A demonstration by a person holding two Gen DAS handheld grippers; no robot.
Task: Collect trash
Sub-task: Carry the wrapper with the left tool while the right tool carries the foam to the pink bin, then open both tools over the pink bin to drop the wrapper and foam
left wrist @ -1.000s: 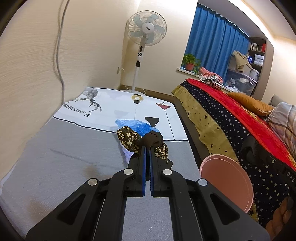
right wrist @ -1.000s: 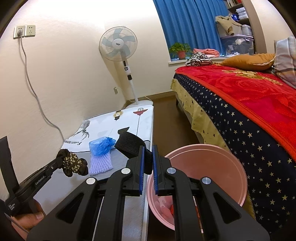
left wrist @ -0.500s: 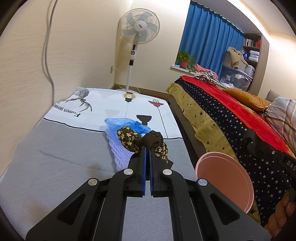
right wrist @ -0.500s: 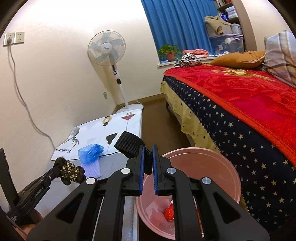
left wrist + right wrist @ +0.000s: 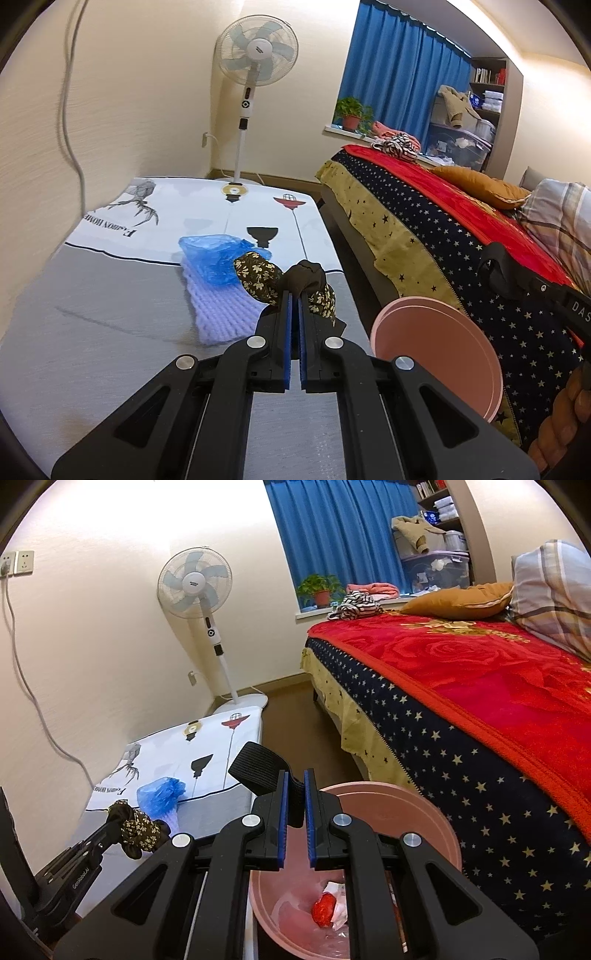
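With the right tool [image 5: 294,795] clamped on a black strap [image 5: 258,769] above the pink bin [image 5: 436,821] and the left tool [image 5: 294,308] gripping a floral scrunchie [image 5: 258,277] over the bench [image 5: 110,332], dropping comes next.

Both grippers are black plastic. The left gripper [image 5: 294,295] and the right gripper [image 5: 294,775] each have two fingers with blue pads [image 5: 282,819] and round silver screws [image 5: 251,820]. White lettering marks the left gripper's side.
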